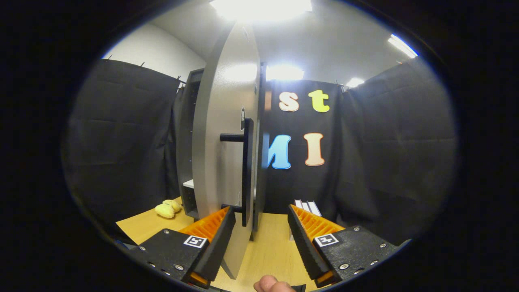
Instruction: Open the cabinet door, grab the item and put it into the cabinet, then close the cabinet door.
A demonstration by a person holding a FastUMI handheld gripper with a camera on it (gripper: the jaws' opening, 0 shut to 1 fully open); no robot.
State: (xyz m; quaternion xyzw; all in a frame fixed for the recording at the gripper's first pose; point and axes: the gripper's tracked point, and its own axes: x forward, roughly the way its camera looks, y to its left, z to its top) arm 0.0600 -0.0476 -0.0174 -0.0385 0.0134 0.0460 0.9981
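Spread tongs [261, 227] astride door edge [243, 239]

Ceiling lights [259, 6] blaze overexposed at 12 o'clock, with smaller fixtures at 1 and 2 o'clock, washing the white ceiling and laying soft glare across the grey cabinet door [225, 134]. Black booth cloth swallows light at 3 and 9 o'clock. Fisheye distortion bows the door and curves the edges. The fingers [215, 239], spread apart, and the tabletop [267, 251] stay sharp and evenly lit.
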